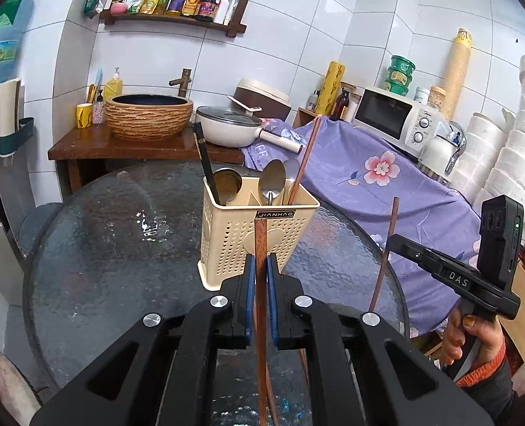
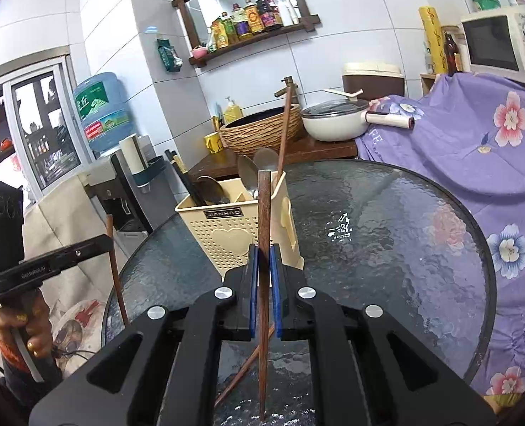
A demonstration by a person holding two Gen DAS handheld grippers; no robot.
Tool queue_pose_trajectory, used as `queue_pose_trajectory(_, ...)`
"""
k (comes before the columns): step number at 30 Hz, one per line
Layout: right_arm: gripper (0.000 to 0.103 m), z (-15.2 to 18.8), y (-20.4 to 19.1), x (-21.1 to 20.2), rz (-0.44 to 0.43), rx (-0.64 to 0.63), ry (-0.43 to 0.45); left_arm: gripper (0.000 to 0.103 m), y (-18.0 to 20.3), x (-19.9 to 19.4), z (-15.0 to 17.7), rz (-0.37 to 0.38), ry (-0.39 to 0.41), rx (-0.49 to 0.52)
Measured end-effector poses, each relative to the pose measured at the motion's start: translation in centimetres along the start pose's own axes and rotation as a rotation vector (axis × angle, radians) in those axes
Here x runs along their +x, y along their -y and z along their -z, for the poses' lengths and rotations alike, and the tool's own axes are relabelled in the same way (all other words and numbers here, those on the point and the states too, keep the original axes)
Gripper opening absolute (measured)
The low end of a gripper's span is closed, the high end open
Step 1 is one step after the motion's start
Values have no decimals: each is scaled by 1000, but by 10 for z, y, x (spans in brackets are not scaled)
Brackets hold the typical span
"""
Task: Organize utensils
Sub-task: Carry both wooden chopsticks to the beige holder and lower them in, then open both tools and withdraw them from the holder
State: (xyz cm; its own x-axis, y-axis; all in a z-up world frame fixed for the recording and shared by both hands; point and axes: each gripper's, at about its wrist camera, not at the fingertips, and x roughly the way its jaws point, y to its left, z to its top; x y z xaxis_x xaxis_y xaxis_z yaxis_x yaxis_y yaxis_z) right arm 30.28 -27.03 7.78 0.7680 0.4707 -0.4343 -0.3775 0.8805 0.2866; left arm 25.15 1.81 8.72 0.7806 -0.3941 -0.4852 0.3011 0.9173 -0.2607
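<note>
**Chopsticks lifted, holder next**

While both grippers are raised, left gripper (image 1: 260, 266) is clamped on one chopstick (image 1: 261, 305), right gripper (image 2: 264, 259) on another chopstick (image 2: 263, 284). Beige holder (image 1: 248, 241) stands just ahead on the glass table (image 1: 102, 230). Judged next: tip points down into a compartment, then release.

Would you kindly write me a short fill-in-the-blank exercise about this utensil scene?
1. Each claw, left claw and right claw, is shut on one wooden ____.
2. The beige holder stands on a round ____ table.
3. The metal spoons stand in the holder with their bowls pointing ____.

Missing words: chopstick; glass; up
</note>
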Motion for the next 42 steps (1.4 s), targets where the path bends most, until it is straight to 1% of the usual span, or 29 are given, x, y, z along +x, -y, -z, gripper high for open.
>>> queue_pose_trajectory(8, 7, -6, -16, -8, -16, -64, 4, 7, 2, -17, -10, -5, 32, 16)
queue_pose_trajectory(16, 7, -25, -36, -14, -22, -139, 17, 7, 8, -32, -25, -4, 77, 62)
queue_pose_trajectory(20, 7, -39, -45, -16, -29, -171, 28, 7, 12, -33, -40, -13, 101, 79)
queue_pose_trajectory(25, 7, -60, -53, -14, -51, -191, 20, 7, 19, -30, -61, 6, 103, 104)
queue_pose_trajectory(31, 7, -96, -67, -12, -74, -210, 33, 7, 29, -31, -97, 17, 140, 118)
queue_pose_trajectory(33, 7, -112, -72, -11, -82, -210, 42, 7, 31, -32, -111, 25, 152, 113)
queue_pose_trajectory(36, 7, -141, -77, -12, -84, -204, 66, 7, 32, -35, -139, 33, 181, 98)
queue_pose_trajectory(38, 7, -159, -79, -12, -82, -197, 85, 7, 33, -37, -159, 16, 216, 96)
queue_pose_trajectory(42, 7, -185, -83, -8, -51, -197, 124, 7, 32, -32, -186, -37, 260, 92)
